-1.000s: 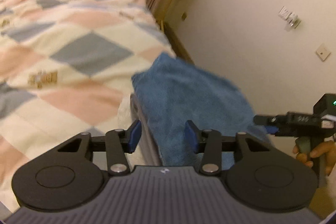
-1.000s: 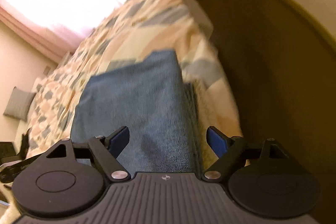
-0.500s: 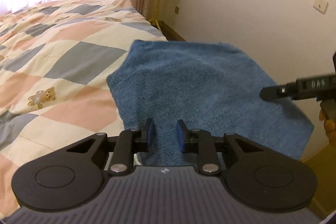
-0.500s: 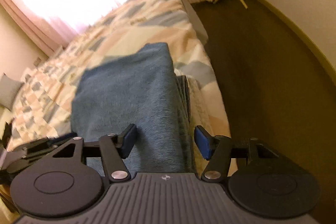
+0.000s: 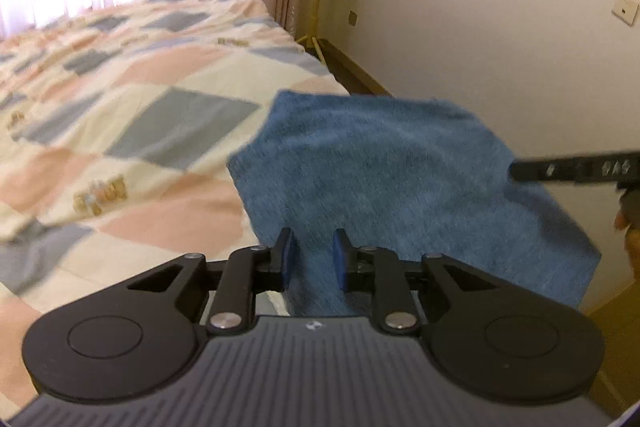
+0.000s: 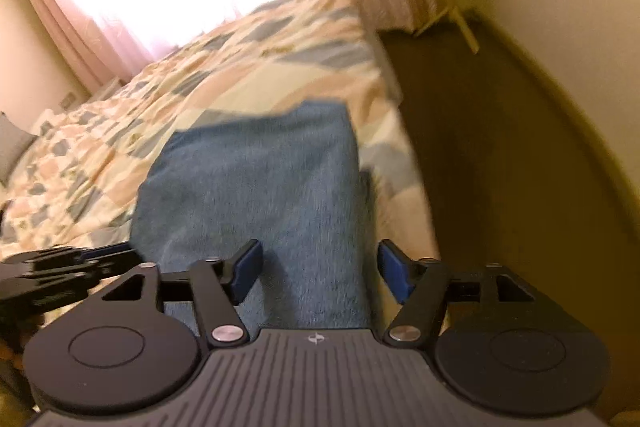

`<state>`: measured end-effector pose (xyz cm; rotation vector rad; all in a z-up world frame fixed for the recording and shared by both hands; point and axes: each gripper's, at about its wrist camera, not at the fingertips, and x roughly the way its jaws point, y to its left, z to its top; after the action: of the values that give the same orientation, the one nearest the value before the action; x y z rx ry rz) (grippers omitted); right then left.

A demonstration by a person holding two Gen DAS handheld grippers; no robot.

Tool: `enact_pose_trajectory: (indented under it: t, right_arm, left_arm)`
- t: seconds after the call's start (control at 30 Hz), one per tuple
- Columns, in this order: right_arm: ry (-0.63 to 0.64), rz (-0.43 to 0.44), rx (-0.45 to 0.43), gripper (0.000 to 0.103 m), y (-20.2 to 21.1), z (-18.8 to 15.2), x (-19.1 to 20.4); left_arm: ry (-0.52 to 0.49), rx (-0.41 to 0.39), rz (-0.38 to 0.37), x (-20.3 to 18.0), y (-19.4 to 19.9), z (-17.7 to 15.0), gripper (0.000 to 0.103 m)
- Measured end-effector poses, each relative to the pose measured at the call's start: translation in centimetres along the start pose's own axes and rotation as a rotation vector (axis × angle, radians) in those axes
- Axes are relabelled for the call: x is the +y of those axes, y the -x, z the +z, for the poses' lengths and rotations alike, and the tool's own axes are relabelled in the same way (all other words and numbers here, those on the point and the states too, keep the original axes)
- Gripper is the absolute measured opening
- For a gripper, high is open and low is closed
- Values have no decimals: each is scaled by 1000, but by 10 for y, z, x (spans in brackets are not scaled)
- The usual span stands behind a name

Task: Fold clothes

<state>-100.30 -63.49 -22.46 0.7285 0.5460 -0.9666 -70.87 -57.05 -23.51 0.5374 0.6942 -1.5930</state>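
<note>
Holding the blue towel (image 5: 392, 179) up off the quilted bed (image 5: 132, 115), mid-frame: left gripper (image 5: 311, 259) jaws narrowed onto its edge, right gripper (image 6: 320, 273) jaws wide around cloth, probably stretching it for folding.

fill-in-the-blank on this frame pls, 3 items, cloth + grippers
1. The cloth held up beside the bed is ____ in colour.
2. The left gripper has its fingers narrowed around the cloth's ____ edge.
3. The right gripper stands ____, with cloth between its fingers.

Missing words: blue; near; open
</note>
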Motion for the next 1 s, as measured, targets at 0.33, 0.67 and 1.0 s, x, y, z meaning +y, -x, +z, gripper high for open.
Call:
enact_pose_trajectory:
  t: [0.33, 0.67, 1.0]
  right_arm:
    - [202, -27, -169, 33, -24, 45, 38]
    - [164, -82, -79, 32, -89, 19, 34]
    - [159, -37, -238, 48, 13, -11, 47]
  left_arm:
    - [-15, -98, 58, -17, -36, 62, 20]
    - [13, -71, 96, -11, -83, 25, 20]
    - [-54, -142, 30, -31, 35, -9, 18]
